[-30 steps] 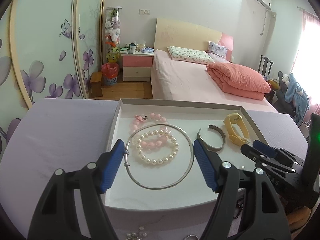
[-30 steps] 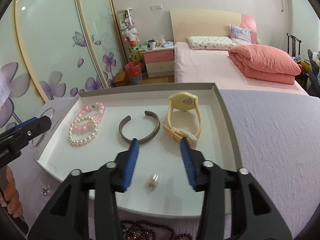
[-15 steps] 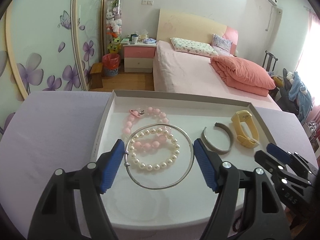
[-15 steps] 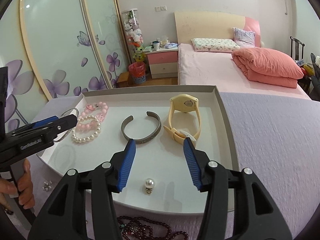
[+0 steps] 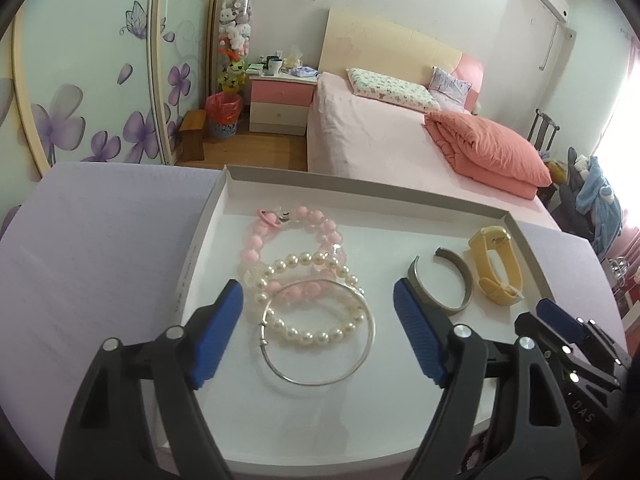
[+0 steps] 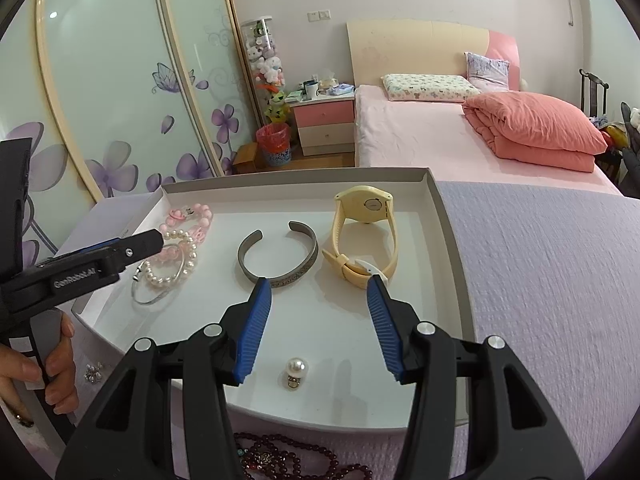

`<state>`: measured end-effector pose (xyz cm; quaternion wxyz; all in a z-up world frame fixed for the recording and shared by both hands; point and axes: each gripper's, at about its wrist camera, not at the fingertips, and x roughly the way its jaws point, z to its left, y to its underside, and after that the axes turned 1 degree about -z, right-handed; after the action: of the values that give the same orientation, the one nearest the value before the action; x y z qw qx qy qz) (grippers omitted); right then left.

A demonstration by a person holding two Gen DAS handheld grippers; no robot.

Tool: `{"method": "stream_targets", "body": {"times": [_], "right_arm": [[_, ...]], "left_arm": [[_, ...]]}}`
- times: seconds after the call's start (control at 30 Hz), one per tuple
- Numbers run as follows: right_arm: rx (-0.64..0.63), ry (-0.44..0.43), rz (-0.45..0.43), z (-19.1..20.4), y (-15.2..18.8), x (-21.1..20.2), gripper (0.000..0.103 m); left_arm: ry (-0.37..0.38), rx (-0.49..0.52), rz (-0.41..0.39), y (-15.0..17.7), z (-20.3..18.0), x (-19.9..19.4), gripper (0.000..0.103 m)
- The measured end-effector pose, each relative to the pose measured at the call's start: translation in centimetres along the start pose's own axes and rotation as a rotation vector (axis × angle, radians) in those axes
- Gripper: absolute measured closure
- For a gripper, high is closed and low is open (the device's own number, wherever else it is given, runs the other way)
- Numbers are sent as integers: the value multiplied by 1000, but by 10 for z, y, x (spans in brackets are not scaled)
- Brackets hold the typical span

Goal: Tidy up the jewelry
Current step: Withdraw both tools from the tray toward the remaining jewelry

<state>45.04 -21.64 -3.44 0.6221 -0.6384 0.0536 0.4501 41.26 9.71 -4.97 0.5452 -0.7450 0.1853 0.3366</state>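
Note:
A white tray [image 5: 208,216] [image 6: 452,240] on the lilac table holds a thin silver bangle [image 5: 320,380] [image 6: 146,300] lying over a pearl bracelet [image 5: 304,336] [image 6: 168,276], a pink bead bracelet [image 5: 256,236] [image 6: 200,216], a grey cuff [image 5: 464,280] [image 6: 276,280], a yellow watch [image 5: 500,268] [image 6: 368,208] and a pearl earring [image 6: 295,370]. My left gripper [image 5: 318,334] [image 6: 116,248] is open and empty above the bangle. My right gripper [image 6: 318,328] [image 5: 560,320] is open and empty above the tray's front, just beyond the earring.
A dark red bead necklace [image 6: 288,456] and a small sparkly piece [image 6: 93,372] lie on the table in front of the tray. The lilac table [image 6: 552,280] stretches to the right. A bed [image 5: 384,140] stands beyond the table.
The silver bangle, earlier spanning my left gripper's fingers, now lies in the tray over the pearl bracelet. The left gripper has pulled back. The right gripper stays open, drawn back slightly from the earring.

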Motion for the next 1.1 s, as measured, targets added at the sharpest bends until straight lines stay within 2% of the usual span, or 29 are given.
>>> {"method": "stream_targets", "body": {"times": [0.13,0.33,0.47,0.6,0.77,0.9,1.1], "right_arm": [[-2,0,1,0,0,0,52],[-3,1,-4,1,0,-2,52],[-12,15,-26,1,-4,-12,52],[-16,35,-43,0,-7,-27,52],[-38,70,-38,-1,4,-48,46],[-34,76,-15,-2,19,-61,35],[-20,83,54,-2,46,-68,29]], "left_arm": [[16,-26,-15,-3,5,-8,26],[-3,-20,-41,-4,11,-22,26],[-19,-3,-60,1,21,-42,25],[-48,21,-94,9,38,-69,21],[-76,32,-122,23,57,-97,21],[-77,33,-116,37,67,-111,17],[-69,35,-97,62,78,-125,15]]}}
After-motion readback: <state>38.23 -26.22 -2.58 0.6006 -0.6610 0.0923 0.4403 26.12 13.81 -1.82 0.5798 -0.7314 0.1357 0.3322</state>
